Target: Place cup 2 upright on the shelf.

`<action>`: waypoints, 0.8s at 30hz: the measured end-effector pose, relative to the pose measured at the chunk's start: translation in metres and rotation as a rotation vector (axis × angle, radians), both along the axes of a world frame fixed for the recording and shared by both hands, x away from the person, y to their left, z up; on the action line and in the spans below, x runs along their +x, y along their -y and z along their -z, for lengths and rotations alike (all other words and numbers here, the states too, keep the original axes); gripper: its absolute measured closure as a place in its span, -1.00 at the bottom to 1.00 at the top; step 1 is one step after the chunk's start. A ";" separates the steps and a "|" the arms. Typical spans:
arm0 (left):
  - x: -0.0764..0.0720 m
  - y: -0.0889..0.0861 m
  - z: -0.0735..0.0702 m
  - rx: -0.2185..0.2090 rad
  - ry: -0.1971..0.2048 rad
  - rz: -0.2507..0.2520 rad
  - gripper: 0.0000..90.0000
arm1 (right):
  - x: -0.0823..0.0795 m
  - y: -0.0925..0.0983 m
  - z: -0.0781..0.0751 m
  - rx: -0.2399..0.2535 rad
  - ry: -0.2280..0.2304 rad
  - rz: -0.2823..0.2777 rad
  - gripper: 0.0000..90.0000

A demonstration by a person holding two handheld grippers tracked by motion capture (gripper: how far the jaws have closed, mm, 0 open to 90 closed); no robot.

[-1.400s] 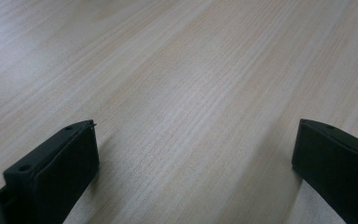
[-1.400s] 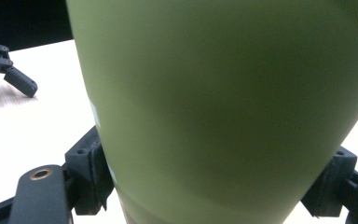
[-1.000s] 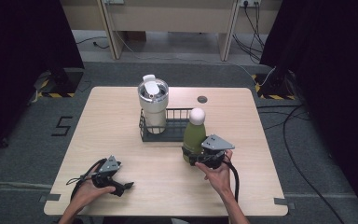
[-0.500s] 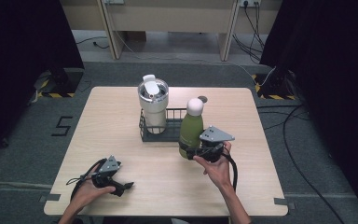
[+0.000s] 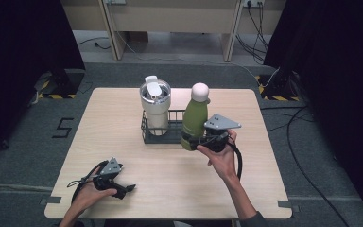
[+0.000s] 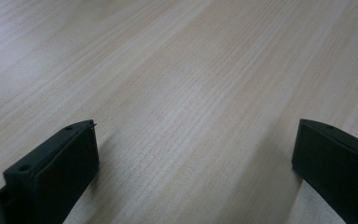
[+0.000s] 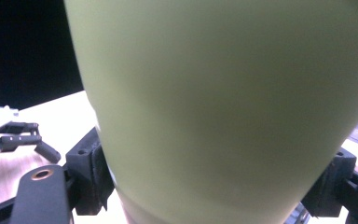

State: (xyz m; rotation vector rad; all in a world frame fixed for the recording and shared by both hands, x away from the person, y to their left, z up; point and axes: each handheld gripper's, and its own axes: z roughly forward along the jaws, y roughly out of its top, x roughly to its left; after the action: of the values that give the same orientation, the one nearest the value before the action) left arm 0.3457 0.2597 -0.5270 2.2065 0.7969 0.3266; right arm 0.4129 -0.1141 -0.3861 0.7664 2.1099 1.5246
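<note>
Hidden: the green bottle's base is covered by the right gripper; the wire basket's right end is masked by the bottle.
Bottle: held upright near the white tumbler in the basket.
Right jaws: clamped on the bottle's lower body.
Left gripper: jaws spread wide, nothing between them, bare table beneath; hand resting at the near edge.

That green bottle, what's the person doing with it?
The person's right gripper is shut on the green bottle low down, holding it upright in the air beside the black wire basket. A white tumbler already stands in the basket. The left gripper rests open on the table, holding nothing.
</note>
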 end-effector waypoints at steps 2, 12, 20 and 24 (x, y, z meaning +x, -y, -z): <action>0.000 0.000 0.000 0.000 0.000 0.000 -1.00 | 0.004 0.000 -0.005 0.012 -0.001 0.000 -0.54; 0.000 0.000 0.000 0.002 0.001 0.001 -1.00 | 0.018 -0.004 -0.016 0.006 -0.004 0.013 -0.54; 0.000 0.000 0.000 -0.001 0.001 -0.001 -1.00 | 0.032 -0.009 -0.017 -0.005 -0.008 0.031 -0.54; 0.000 0.000 0.000 -0.001 0.001 -0.001 -1.00 | 0.041 -0.012 -0.020 -0.019 -0.007 0.041 -0.54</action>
State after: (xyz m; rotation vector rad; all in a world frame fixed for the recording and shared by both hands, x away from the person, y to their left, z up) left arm 0.3457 0.2595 -0.5270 2.2049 0.7980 0.3275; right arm 0.4537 -0.1020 -0.3666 0.8037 2.0977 1.4808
